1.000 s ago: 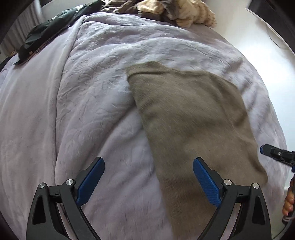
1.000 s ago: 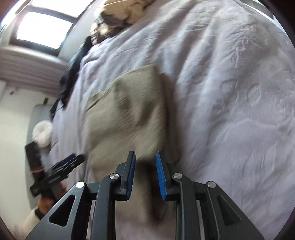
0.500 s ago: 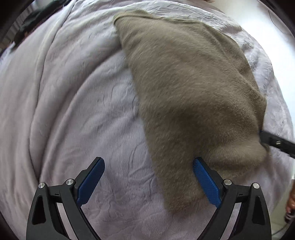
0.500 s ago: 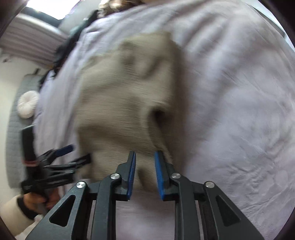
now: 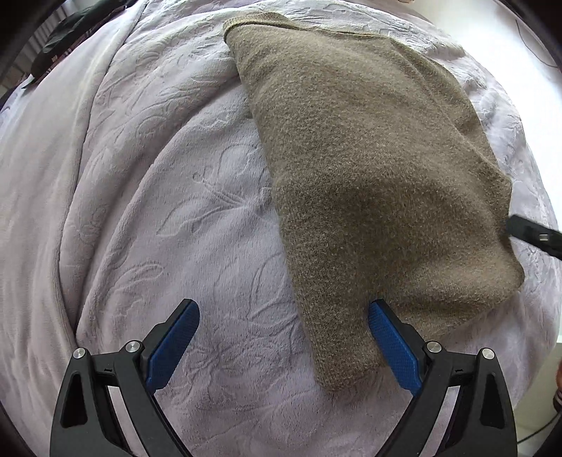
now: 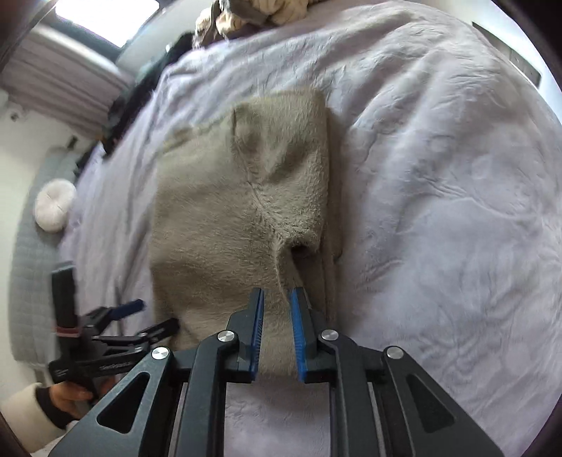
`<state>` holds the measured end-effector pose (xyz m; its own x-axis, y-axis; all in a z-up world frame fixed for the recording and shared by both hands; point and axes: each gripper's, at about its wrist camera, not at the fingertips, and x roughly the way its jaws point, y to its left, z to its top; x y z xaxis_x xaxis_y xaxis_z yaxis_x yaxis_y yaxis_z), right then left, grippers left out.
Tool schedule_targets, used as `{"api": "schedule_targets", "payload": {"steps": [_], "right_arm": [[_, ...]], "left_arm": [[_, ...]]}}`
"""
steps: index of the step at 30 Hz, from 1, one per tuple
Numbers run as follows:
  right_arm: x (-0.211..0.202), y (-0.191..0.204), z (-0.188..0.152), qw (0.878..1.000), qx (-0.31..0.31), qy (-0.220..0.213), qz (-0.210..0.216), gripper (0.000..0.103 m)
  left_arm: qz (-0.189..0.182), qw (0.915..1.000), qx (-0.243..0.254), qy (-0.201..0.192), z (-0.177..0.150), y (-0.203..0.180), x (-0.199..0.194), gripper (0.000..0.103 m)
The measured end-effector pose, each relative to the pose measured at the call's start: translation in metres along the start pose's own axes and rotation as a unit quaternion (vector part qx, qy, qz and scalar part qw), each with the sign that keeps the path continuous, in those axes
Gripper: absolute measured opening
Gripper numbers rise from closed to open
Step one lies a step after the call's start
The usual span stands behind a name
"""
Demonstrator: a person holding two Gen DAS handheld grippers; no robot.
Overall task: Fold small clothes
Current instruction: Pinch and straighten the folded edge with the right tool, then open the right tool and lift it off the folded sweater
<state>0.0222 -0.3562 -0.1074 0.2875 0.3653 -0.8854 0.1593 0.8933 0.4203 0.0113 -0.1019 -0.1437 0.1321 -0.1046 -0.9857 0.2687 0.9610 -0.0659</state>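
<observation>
An olive-brown fuzzy garment [image 5: 368, 168] lies folded on the lilac bedspread [image 5: 158, 211]. My left gripper [image 5: 283, 332] is open, its jaws wide apart, straddling the garment's near left corner; its right finger [image 5: 393, 348] rests on the cloth. My right gripper [image 6: 276, 316] has its jaws close together with the garment's near edge [image 6: 277, 281] pinched between them; the cloth is raised into a fold there. The right gripper's tip shows in the left wrist view [image 5: 530, 235] at the garment's right edge. The left gripper shows in the right wrist view [image 6: 140, 320].
A pile of clothes [image 6: 263, 14] lies at the far end of the bed. Dark clothing [image 5: 70, 38] lies at the bed's far left edge. A round white cushion [image 6: 54, 205] sits on a grey bench beside the bed.
My left gripper has moved forward over the garment's near corner. My right gripper has moved in onto the garment's edge and lifted a fold of it.
</observation>
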Motion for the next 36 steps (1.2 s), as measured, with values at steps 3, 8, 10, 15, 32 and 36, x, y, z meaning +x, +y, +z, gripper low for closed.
{"api": "schedule_targets", "payload": {"steps": [3, 8, 10, 15, 32, 36], "right_arm": [[0.025, -0.013, 0.001, 1.0, 0.021, 0.016, -0.017, 0.015], [0.018, -0.029, -0.008, 0.996, 0.086, -0.008, 0.003, 0.015], [0.018, -0.029, -0.01, 0.995, 0.097, -0.006, -0.009, 0.019], [0.007, -0.035, -0.02, 0.995, 0.1, -0.002, -0.014, 0.021], [-0.038, -0.047, -0.057, 0.989, 0.147, 0.006, -0.006, 0.052], [-0.04, -0.045, -0.065, 0.989, 0.149, 0.013, 0.003, 0.052]], "left_arm": [[-0.006, 0.9999, -0.007, 0.004, 0.001, 0.001, 0.004, 0.097], [-0.004, 1.0, -0.007, 0.004, -0.004, 0.0, 0.004, 0.097], [-0.006, 0.9999, -0.011, 0.007, -0.006, 0.001, 0.005, 0.097], [0.001, 0.9999, -0.01, 0.01, -0.011, -0.003, 0.0, 0.097], [0.018, 0.9995, -0.011, 0.025, -0.026, -0.008, -0.033, 0.097], [0.022, 0.9993, -0.011, 0.028, -0.031, -0.004, -0.042, 0.097]]}}
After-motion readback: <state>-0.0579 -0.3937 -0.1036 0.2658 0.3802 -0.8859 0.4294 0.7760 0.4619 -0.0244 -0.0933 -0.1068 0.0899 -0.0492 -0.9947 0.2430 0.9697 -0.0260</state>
